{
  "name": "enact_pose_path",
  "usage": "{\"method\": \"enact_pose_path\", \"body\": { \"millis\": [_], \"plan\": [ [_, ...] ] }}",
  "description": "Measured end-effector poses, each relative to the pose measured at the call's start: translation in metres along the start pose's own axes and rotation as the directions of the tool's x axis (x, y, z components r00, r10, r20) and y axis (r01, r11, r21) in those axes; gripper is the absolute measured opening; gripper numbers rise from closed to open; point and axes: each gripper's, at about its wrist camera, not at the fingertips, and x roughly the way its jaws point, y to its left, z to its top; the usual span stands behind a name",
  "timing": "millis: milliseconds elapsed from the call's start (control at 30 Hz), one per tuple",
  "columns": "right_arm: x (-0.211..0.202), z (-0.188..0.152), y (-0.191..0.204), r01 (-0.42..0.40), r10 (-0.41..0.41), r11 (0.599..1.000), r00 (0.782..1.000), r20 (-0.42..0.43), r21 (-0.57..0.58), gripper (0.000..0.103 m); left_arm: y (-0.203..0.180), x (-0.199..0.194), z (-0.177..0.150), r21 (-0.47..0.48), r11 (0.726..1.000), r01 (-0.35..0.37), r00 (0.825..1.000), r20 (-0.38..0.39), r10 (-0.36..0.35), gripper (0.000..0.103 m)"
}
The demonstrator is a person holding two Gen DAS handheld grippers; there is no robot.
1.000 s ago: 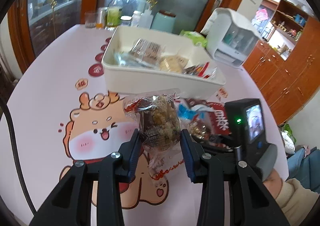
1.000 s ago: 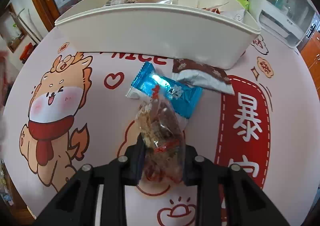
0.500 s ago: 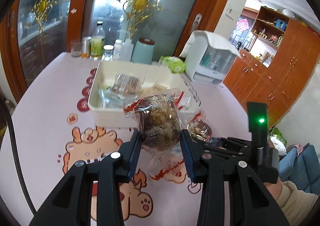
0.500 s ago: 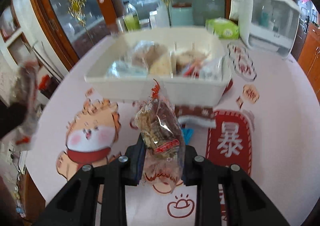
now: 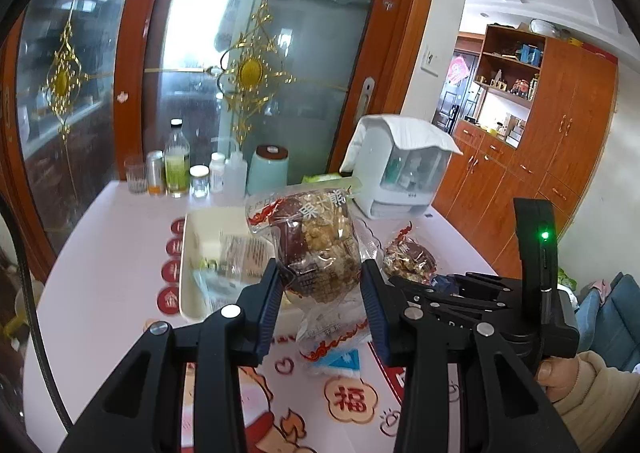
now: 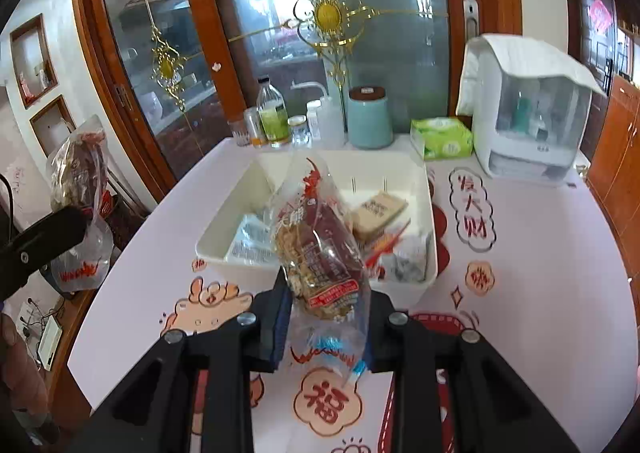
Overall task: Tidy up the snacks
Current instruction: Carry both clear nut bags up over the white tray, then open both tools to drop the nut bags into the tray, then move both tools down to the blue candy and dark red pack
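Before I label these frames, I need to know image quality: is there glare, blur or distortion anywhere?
Left wrist view: window light blows out the glass door; the white bin looks smeared, while the held snack packet is sharp. Right wrist view: fisheye bending curves the door frames, and the left gripper's packet at the edge is soft; the bin reads clearly.

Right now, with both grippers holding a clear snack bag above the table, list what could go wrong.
1. The right gripper pinches its clear crinkly bag of brown nut snacks low down, so the bag may tip or slip.
2. The white rectangular plastic bin already holds several packets; a careless drop could land on its rim.
3. The left gripper and its own bag hang close by; they could collide.
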Motion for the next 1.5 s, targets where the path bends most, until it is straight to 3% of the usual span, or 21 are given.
{"method": "enact_pose_path", "body": {
  "millis": [433, 733, 767, 800, 867, 900, 1100, 1500],
  "plan": [
    [0.009, 0.060, -0.007, -0.026, 0.025, 0.999, 0.999, 0.044, 0.037, 0.029, 0.013, 0.053, 0.051, 0.087, 0.994, -0.064, 0.997, -0.032, 0.067, 0.038],
    [0.032, 0.108, -0.012, 0.030, -0.033, 0.998, 0.998, 0.051, 0.054, 0.030, 0.034, 0.115, 0.088, 0.104, 0.978, -0.183, 0.979, -0.074, 0.191, 0.040],
    [0.037, 0.113, -0.013, 0.052, -0.054, 0.997, 0.997, 0.047, 0.054, 0.030, 0.035, 0.119, 0.091, 0.103, 0.972, -0.210, 0.974, -0.066, 0.218, 0.045],
    [0.043, 0.118, -0.014, 0.064, -0.066, 0.997, 0.997, 0.032, 0.052, 0.033, 0.037, 0.124, 0.094, 0.106, 0.965, -0.241, 0.967, -0.061, 0.248, 0.066],
    [0.054, 0.122, -0.018, 0.064, -0.065, 0.997, 0.998, 0.002, 0.052, 0.039, 0.039, 0.130, 0.098, 0.106, 0.947, -0.304, 0.949, -0.051, 0.311, 0.094],
    [0.059, 0.123, -0.020, 0.061, -0.061, 0.997, 0.998, -0.009, 0.053, 0.042, 0.042, 0.132, 0.100, 0.098, 0.941, -0.325, 0.943, -0.042, 0.331, 0.097],
    [0.054, 0.115, -0.026, 0.059, -0.059, 0.997, 0.998, 0.002, 0.051, 0.058, 0.049, 0.137, 0.098, 0.072, 0.940, -0.335, 0.936, -0.085, 0.340, 0.098],
    [0.033, 0.079, -0.050, 0.074, -0.071, 0.994, 0.997, -0.035, 0.083, 0.059, 0.026, 0.129, 0.071, 0.078, 0.953, -0.294, 0.946, -0.122, 0.302, 0.098]
  ]
}}
